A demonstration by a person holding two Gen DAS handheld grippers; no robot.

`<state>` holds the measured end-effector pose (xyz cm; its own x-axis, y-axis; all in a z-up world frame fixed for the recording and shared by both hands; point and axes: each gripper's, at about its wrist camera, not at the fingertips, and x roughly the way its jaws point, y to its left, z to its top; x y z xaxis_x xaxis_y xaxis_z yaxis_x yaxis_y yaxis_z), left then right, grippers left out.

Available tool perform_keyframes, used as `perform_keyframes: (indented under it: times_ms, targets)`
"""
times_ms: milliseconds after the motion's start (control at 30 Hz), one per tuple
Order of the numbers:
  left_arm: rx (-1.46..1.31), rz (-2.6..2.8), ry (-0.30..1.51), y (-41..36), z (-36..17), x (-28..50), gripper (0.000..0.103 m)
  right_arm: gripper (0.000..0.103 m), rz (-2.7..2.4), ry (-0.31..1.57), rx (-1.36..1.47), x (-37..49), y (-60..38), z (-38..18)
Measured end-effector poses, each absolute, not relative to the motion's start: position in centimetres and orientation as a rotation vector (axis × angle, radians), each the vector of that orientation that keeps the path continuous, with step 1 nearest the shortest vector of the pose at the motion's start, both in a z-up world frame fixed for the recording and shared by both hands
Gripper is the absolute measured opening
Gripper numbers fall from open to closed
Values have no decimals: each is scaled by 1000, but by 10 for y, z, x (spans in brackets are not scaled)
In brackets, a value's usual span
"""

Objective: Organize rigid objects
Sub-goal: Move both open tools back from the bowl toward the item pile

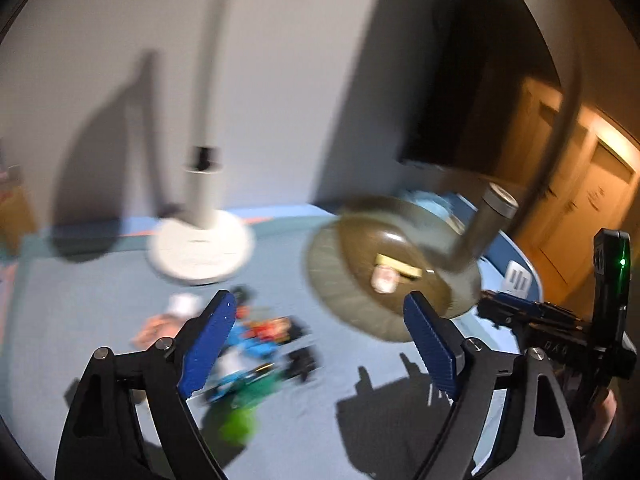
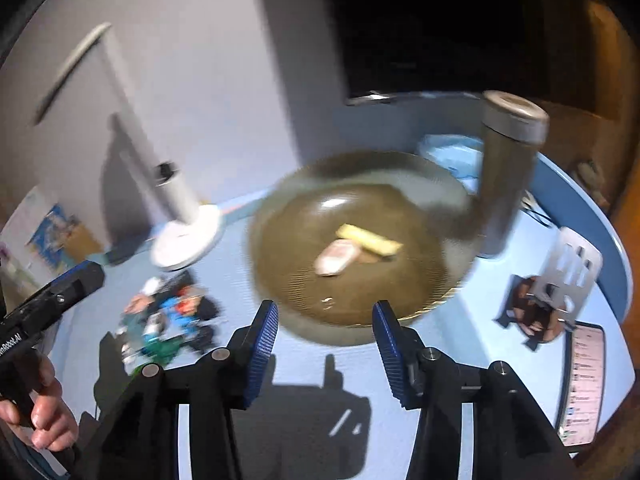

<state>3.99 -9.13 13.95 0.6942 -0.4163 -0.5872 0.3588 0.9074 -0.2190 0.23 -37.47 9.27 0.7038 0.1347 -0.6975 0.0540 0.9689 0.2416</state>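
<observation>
Both views are smeared. The left tongs stand wide apart and empty above the pile of small toys at lower centre; the right tongs are parted and empty before the woven basket, which already holds two pieces. Likely risks: a blind grab scattering the pile, or clipping the flask by the basket.

Not much legible here, with heavy blur over both views. In the right wrist view, white lettering on the left claw body reads partly as "Robot.AI", its start cut off. The phone screen at the desk's right edge shows rows of text, too smeared to read.
</observation>
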Motion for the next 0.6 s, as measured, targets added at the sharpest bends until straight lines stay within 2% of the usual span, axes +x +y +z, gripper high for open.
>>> perform_keyframes:
  times_ms: [100, 200, 333, 600]
  targets:
    - [-59, -305, 654, -50, 137, 18, 94, 62, 125, 772, 254, -3, -339, 94]
    - [-91, -240, 682, -5, 114, 5, 96, 62, 171, 785, 235, -5, -309, 80]
    - [-194, -171, 764, 43, 60, 7, 96, 63, 161, 789, 176, -1, -272, 35]
    - [-257, -92, 868, 63, -9, 21, 96, 63, 213, 862, 146, 9, -235, -32]
